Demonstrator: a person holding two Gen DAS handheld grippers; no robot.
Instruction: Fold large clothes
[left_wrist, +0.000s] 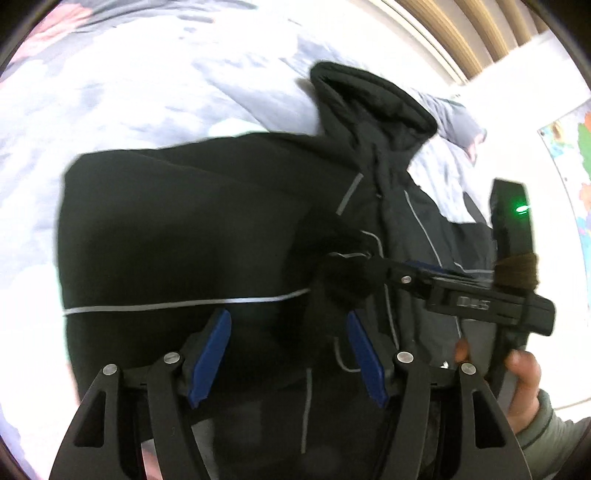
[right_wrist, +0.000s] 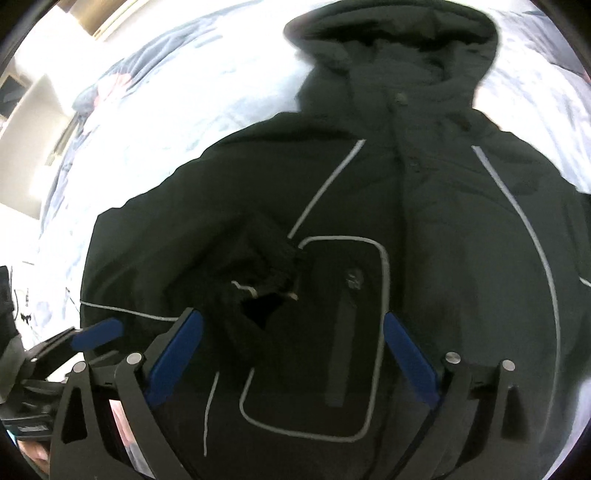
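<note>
A black hooded jacket (right_wrist: 424, 206) with grey reflective piping lies face up on the bed, hood away from me. Its left sleeve is folded across the chest, the cuff (right_wrist: 255, 280) resting near the chest pocket. My right gripper (right_wrist: 291, 328) is open and empty, hovering just above the cuff and pocket. My left gripper (left_wrist: 288, 325) is open and empty above the folded sleeve (left_wrist: 184, 240). The right gripper also shows in the left wrist view (left_wrist: 373, 271), its fingers at the cuff. The left gripper's blue pads (right_wrist: 98, 332) show at the right wrist view's left edge.
The bed is covered with a pale blue-grey patterned quilt (left_wrist: 147, 85). A wooden slatted headboard (left_wrist: 480, 33) and a white wall with a coloured map (left_wrist: 576, 155) lie to the right. My hand (left_wrist: 524, 380) holds the right gripper's handle.
</note>
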